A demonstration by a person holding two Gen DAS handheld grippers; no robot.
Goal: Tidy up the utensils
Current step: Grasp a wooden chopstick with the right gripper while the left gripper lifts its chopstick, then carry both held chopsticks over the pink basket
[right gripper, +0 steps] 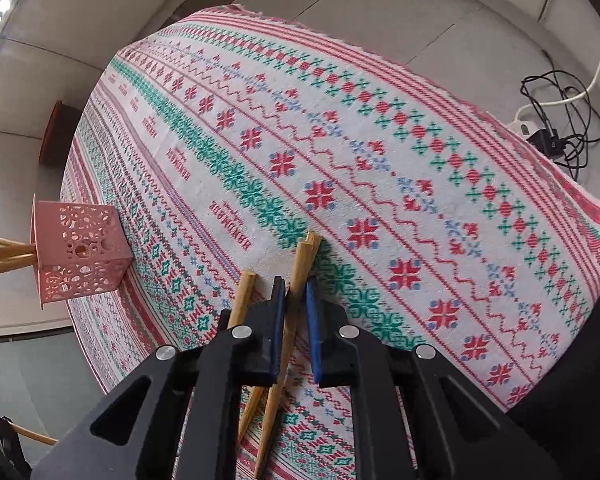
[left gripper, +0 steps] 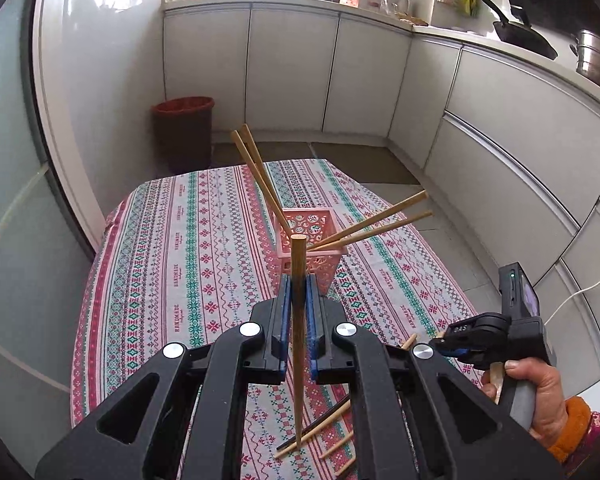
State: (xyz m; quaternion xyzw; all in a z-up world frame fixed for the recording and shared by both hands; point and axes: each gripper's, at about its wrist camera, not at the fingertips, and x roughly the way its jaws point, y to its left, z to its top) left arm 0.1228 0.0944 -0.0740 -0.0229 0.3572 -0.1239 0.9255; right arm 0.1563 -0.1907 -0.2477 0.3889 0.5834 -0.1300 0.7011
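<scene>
Left gripper (left gripper: 299, 286) jaws pinch one upright wooden chopstick (left gripper: 298, 264) w/ pink perforated plastic basket (left gripper: 327, 268) behind. Right gripper (right gripper: 295, 292) jaws clamp two wooden chopsticks (right gripper: 302, 264) on patterned worktop cloth (right gripper: 380, 140).

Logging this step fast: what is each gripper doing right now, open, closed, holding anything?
Left gripper: closed on one upright chopstick.
Right gripper: closed on a chopstick lying on the tablecloth; a second one may be caught too.

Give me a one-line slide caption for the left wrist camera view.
Left gripper clamps one wooden chopstick upright before a pink perforated basket holding four chopsticks on a patterned tablecloth.
</scene>
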